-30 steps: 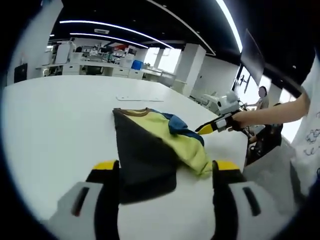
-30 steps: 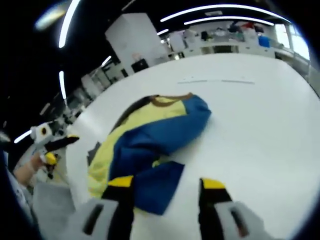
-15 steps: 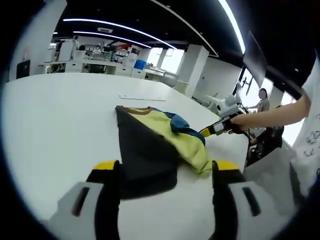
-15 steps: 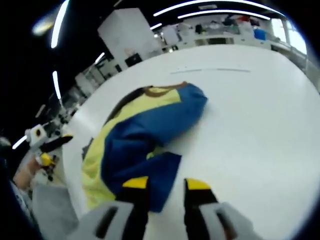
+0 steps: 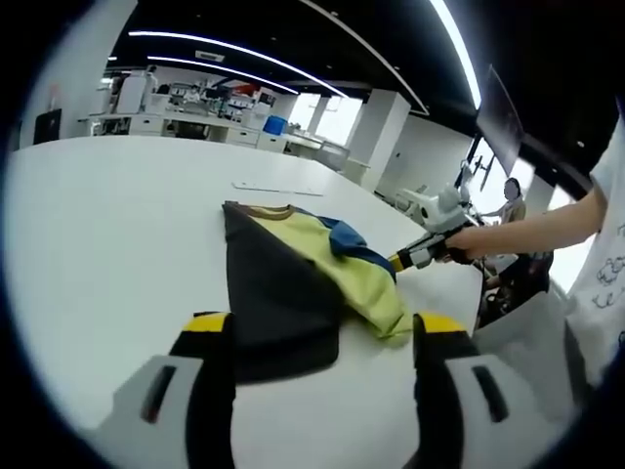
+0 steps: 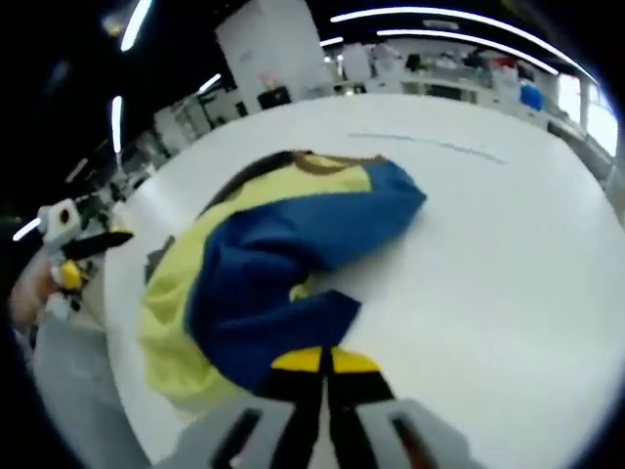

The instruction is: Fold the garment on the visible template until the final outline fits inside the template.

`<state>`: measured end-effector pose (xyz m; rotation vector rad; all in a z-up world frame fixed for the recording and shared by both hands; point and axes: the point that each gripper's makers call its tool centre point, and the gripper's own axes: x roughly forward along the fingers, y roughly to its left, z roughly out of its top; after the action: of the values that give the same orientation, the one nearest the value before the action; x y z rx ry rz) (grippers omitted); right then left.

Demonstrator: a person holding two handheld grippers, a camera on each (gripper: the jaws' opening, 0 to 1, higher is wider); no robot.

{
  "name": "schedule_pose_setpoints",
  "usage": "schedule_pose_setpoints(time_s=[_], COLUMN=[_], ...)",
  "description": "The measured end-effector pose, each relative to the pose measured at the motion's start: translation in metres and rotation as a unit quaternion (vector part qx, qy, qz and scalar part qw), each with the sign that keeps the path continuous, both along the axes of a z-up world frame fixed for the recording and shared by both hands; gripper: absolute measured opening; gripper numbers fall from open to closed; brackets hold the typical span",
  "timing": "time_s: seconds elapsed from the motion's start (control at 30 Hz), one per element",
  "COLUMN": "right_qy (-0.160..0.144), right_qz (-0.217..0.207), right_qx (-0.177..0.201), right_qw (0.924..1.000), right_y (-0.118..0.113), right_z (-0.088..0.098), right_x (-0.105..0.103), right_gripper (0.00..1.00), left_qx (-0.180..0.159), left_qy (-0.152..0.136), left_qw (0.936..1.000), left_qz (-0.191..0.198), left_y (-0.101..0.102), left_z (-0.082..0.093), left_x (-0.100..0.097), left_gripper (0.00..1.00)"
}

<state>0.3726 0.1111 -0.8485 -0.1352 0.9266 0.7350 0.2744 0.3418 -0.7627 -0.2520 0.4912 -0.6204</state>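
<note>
- The garment (image 5: 293,283) lies bunched on the white surface (image 5: 107,225), with a dark panel, a yellow body and a blue sleeve (image 6: 293,264) thrown across it; we judge it is only partly folded.
- Our right hand-held gripper (image 6: 322,363) has its jaws pressed together at the blue edge of the sleeve, probably pinching the cloth to carry it over.
- Our left hand-held gripper (image 5: 317,332) stands wide open, its jaws on each side of the dark hem, holding nothing.
</note>
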Motion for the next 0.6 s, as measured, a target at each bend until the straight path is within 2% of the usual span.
schedule_pose_setpoints(time_s=[0.1,0.23,0.3,0.43,0.53,0.6], right_qy=[0.004,0.034,0.038,0.033,0.029,0.026], right_qz=[-0.005,-0.026,-0.03,-0.034,-0.055,-0.07], right_qx=[-0.001,0.01,0.009,-0.012,-0.022,-0.025], right_qw=[1.0,0.999,0.9988,0.9988,0.9978,0.9969], right_y=[-0.002,-0.005,-0.012,-0.036,-0.067,-0.078], right_z=[-0.001,-0.001,-0.002,0.003,0.004,0.009], right_x=[0.003,0.001,0.003,0.001,0.008,0.008], right_gripper=[0.0,0.0,0.0,0.0,0.0,0.0], left_qx=[0.0,-0.001,-0.003,-0.002,-0.002,-0.002], left_qy=[0.0,-0.002,-0.001,0.0,0.001,0.002], left_qw=[1.0,1.0,1.0,1.0,1.0,1.0], left_qz=[-0.001,0.001,0.003,0.006,0.007,0.008], left_y=[-0.002,-0.001,0.002,0.003,0.005,0.005], left_z=[0.0,0.001,0.0,0.0,-0.001,-0.002], left_x=[-0.002,-0.002,-0.002,-0.002,-0.003,-0.003], left_gripper=[0.71,0.71,0.71,0.71,0.71,0.71])
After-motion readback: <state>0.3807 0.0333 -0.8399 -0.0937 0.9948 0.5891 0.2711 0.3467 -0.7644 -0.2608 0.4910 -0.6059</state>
